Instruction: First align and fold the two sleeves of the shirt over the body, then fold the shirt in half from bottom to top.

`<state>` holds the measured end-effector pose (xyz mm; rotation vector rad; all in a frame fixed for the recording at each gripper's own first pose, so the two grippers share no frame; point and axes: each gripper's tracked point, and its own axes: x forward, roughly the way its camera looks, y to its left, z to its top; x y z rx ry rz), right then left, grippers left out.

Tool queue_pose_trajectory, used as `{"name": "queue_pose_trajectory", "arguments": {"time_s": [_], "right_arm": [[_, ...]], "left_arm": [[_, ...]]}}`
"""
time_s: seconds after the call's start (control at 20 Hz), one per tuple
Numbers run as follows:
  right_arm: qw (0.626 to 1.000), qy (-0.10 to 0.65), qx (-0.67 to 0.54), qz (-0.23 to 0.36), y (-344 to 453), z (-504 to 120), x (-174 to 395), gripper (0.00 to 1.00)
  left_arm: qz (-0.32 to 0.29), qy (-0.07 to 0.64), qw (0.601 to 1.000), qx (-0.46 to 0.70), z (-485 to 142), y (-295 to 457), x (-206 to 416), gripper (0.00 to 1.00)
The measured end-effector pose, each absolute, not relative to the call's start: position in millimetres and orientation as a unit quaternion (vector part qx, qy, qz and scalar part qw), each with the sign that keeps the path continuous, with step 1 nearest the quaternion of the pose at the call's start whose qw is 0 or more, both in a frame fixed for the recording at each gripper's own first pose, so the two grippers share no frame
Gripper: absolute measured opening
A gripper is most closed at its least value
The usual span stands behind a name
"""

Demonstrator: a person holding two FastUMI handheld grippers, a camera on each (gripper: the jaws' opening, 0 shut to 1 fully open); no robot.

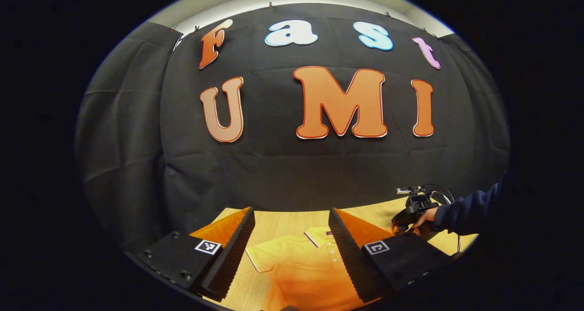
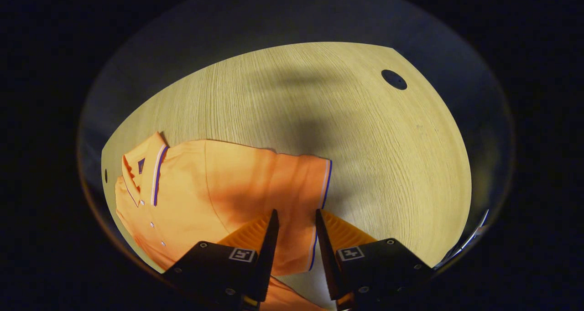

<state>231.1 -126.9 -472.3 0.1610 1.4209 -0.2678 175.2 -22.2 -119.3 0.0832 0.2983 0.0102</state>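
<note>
An orange polo shirt (image 2: 205, 188) lies flat on the wooden table (image 2: 365, 142), collar (image 2: 146, 165) to the left in the right gripper view. Its short sleeve (image 2: 292, 183) with a striped cuff stretches out toward my right gripper (image 2: 295, 213). That gripper hangs low over the cuff end, its fingers a narrow gap apart with sleeve cloth showing between them. In the left gripper view the shirt (image 1: 296, 265) lies below my left gripper (image 1: 291, 213), which is wide open and holds nothing. Farther right, a hand in a dark sleeve (image 1: 465, 210) holds the right gripper (image 1: 410, 213) down at the table.
A round dark hole (image 2: 393, 79) sits in the tabletop near its far corner, and bare wood (image 2: 283, 96) spreads beyond the shirt. The black cloth wall (image 1: 292, 165) rises right behind the table's back edge.
</note>
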Motion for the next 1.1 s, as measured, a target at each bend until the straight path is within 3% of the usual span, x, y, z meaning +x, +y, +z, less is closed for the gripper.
{"name": "queue_pose_trajectory", "arguments": {"time_s": [0.05,0.1,0.25,0.45,0.65,1.0,1.1], "right_arm": [[0.749,0.648,0.073,-0.116,-129.3,-473.1,233.6,0.46],[0.746,0.652,0.081,-0.110,-127.7,-471.6,230.9,0.24],[0.736,0.654,0.145,-0.098,-114.6,-462.7,231.7,0.09],[0.777,0.606,0.149,-0.083,-102.6,-433.4,252.4,0.08],[0.790,0.595,0.143,-0.043,-71.9,-415.1,257.5,0.08],[0.785,0.590,0.189,0.009,-5.5,-388.7,264.5,0.08],[0.772,0.596,0.217,0.036,17.5,-378.7,261.2,0.18]], "left_arm": [[0.004,0.146,0.988,0.041,-116.7,-22.0,173.9,0.98],[0.005,0.143,0.989,0.040,-114.9,-18.5,173.0,0.98],[0.011,0.133,0.990,0.043,-108.5,-11.5,167.1,0.97],[0.020,0.130,0.990,0.042,-103.6,0.2,159.8,0.97],[0.031,0.141,0.989,0.032,-108.9,9.0,155.8,0.97],[0.048,0.146,0.988,0.018,-113.3,24.9,145.1,0.97],[0.056,0.152,0.987,0.010,-118.1,32.6,143.2,0.97]]}}
